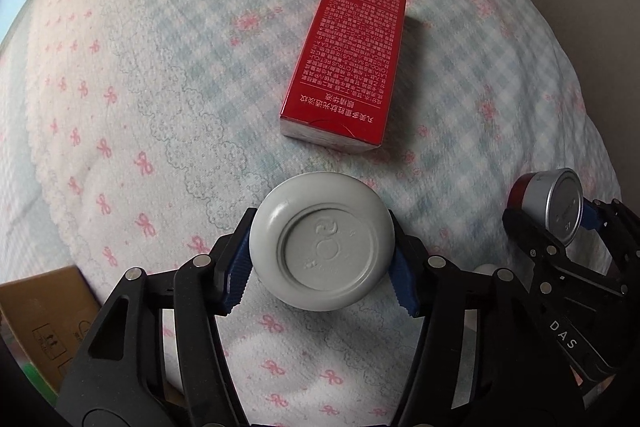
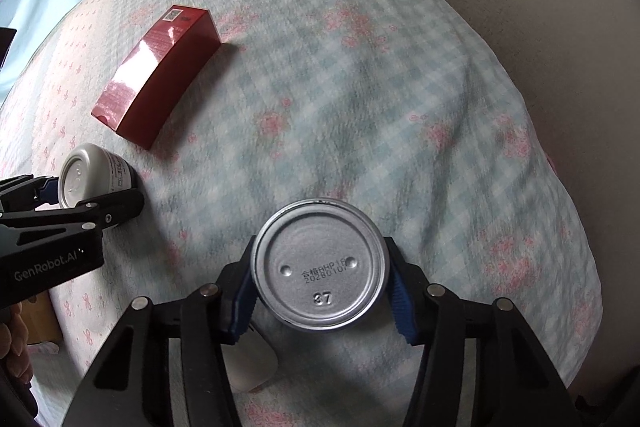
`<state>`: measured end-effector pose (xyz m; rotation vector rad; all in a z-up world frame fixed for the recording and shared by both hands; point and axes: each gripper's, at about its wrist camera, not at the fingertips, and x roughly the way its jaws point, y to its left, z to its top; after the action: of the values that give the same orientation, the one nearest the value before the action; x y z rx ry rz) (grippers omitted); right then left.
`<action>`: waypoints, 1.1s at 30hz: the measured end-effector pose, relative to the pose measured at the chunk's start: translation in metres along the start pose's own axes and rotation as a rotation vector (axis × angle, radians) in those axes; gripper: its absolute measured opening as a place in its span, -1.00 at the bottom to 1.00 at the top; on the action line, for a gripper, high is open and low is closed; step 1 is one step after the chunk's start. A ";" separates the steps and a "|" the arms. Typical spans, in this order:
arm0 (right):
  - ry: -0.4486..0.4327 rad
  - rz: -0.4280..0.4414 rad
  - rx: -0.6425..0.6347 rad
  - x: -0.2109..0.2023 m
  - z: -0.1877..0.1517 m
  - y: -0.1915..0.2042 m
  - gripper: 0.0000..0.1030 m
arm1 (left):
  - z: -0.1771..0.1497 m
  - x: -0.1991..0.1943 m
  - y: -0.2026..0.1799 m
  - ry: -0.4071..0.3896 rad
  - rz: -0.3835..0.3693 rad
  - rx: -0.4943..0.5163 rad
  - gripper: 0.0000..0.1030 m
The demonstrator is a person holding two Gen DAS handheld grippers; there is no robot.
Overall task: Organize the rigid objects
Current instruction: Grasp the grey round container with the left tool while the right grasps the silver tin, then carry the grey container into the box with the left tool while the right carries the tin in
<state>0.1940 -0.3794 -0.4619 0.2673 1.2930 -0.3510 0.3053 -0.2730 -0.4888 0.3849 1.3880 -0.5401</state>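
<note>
Left tool (image 1: 322,255): closed on a grey jar (image 1: 322,243), blue pads (image 1: 236,267) pressing both sides; the jar's round base faces the camera.
Grey jar: matte grey plastic, recessed circular base with a faint embossed mark, too soft to read. In the right wrist view (image 2: 86,177) its side carries a white label with dark print, held sideways above the blanket.
Right tool (image 2: 322,277): closed on a silver tin (image 2: 322,267), pads (image 2: 402,301) against the rim on both sides.
Silver tin: metal base toward the camera, two small dimples, stamped characters and "37". From the left wrist view (image 1: 556,205) a dark red band shows on its side.
Red box (image 1: 346,55): long carton lying flat on the blanket, ahead of both tools and apart from them; white fine print and a QR code on the upper face, glossy sides (image 2: 158,73).
Blanket (image 1: 160,67): pale blue check with pink bows and flowers, covering the surface beneath.
Hard to make out: a brown cardboard box (image 1: 44,319) cut off at the lower left edge; a pale object (image 2: 250,363) below the right tool, mostly hidden by the fingers.
</note>
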 end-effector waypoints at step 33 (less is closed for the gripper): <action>-0.232 0.126 -0.227 -0.217 -0.001 0.021 0.00 | -0.115 -0.270 0.044 -0.312 0.025 -0.304 0.08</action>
<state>0.1503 -0.3373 -0.2527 0.1112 1.0707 -0.1218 0.2109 -0.1369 -0.2420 0.0672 1.1380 -0.3435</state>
